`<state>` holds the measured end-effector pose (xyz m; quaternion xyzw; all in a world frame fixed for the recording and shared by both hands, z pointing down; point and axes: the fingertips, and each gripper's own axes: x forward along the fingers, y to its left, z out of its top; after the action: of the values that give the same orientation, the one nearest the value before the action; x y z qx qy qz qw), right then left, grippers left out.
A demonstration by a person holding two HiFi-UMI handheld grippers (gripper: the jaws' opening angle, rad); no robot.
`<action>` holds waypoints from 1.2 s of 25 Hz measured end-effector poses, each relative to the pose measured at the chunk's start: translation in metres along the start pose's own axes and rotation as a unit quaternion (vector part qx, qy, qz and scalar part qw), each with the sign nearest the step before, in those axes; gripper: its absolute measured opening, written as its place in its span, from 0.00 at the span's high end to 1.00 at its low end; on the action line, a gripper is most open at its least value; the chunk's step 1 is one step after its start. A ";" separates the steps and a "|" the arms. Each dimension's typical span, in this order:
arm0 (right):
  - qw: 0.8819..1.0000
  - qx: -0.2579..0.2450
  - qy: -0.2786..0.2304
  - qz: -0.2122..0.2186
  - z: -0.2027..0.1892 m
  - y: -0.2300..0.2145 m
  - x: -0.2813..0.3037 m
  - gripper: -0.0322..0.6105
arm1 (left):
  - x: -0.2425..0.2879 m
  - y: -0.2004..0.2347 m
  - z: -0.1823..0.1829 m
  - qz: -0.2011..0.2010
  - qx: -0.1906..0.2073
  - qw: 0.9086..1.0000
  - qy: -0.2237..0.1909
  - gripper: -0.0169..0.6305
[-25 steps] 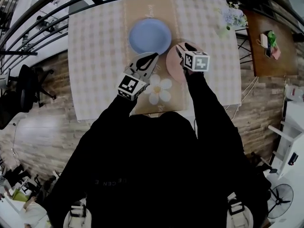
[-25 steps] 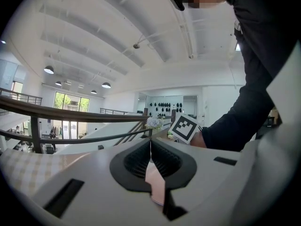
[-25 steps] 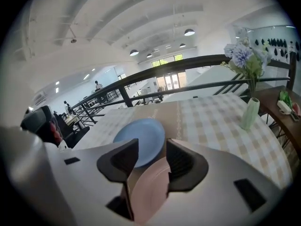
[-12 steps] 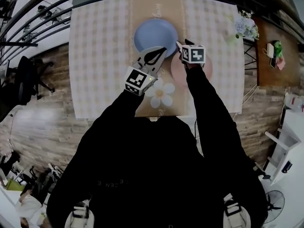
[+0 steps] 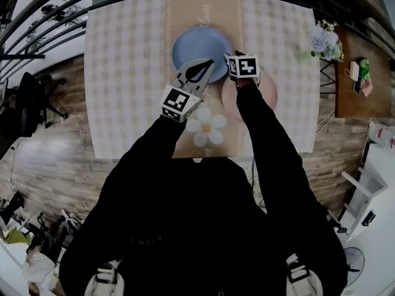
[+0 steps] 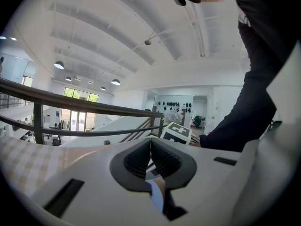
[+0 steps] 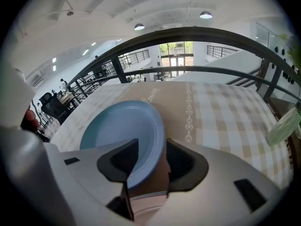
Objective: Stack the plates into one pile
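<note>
A blue plate [image 5: 199, 45] lies at the far middle of the checked table [image 5: 123, 73]. A pink plate [image 5: 266, 91] lies to its right and nearer me, half hidden under my right arm. My right gripper [image 5: 228, 58] hangs open over the blue plate's right rim; in the right gripper view the blue plate's [image 7: 117, 128] edge runs between its jaws [image 7: 151, 161], and the pink plate [image 7: 148, 199] shows below. My left gripper [image 5: 205, 65] is shut on nothing at the blue plate's near rim. In the left gripper view, the left gripper [image 6: 150, 147] points at the right gripper's marker cube [image 6: 176, 132].
A white flower-shaped mat [image 5: 205, 126] lies on the brown runner near the table's front edge. A vase of flowers [image 5: 324, 42] stands at the table's far right corner. A brown side table [image 5: 361, 60] is to the right, and a dark railing [image 5: 49, 17] runs behind.
My right gripper has moved left from over the pink plate to the blue plate's right rim. My left gripper has crept forward towards the blue plate.
</note>
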<state>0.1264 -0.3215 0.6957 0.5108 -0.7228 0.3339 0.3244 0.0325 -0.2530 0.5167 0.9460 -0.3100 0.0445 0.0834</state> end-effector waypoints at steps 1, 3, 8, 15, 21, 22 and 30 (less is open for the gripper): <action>1.000 -0.004 0.005 -0.001 0.000 -0.001 0.004 0.65 | 0.001 0.003 -0.002 0.001 -0.001 1.000 0.001 0.94; 1.000 -0.014 0.015 0.000 0.000 -0.002 0.011 0.65 | 0.003 0.009 -0.005 0.004 -0.005 1.000 0.003 0.94; 0.998 -0.038 0.042 0.001 0.004 -0.003 0.027 0.65 | 0.006 0.019 -0.011 0.010 -0.013 1.000 0.009 0.94; 0.994 -0.053 0.096 0.001 -0.004 -0.001 0.042 0.67 | 0.004 0.024 -0.015 0.011 -0.017 1.000 0.010 0.94; 0.990 -0.060 0.128 -0.001 -0.012 -0.002 0.050 0.72 | 0.000 0.029 -0.017 0.013 -0.020 1.000 0.011 0.94; 0.989 -0.061 0.133 -0.005 -0.013 -0.003 0.050 0.76 | 0.000 0.029 -0.017 0.013 -0.020 1.000 0.012 0.94; 0.993 -0.036 0.111 -0.020 0.001 -0.009 0.044 0.85 | -0.007 0.033 -0.013 0.020 -0.022 0.999 0.013 0.94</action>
<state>0.1234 -0.3478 0.7325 0.4726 -0.6834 0.3563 0.4274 0.0070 -0.2729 0.5328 0.9368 -0.3288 0.0517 0.1077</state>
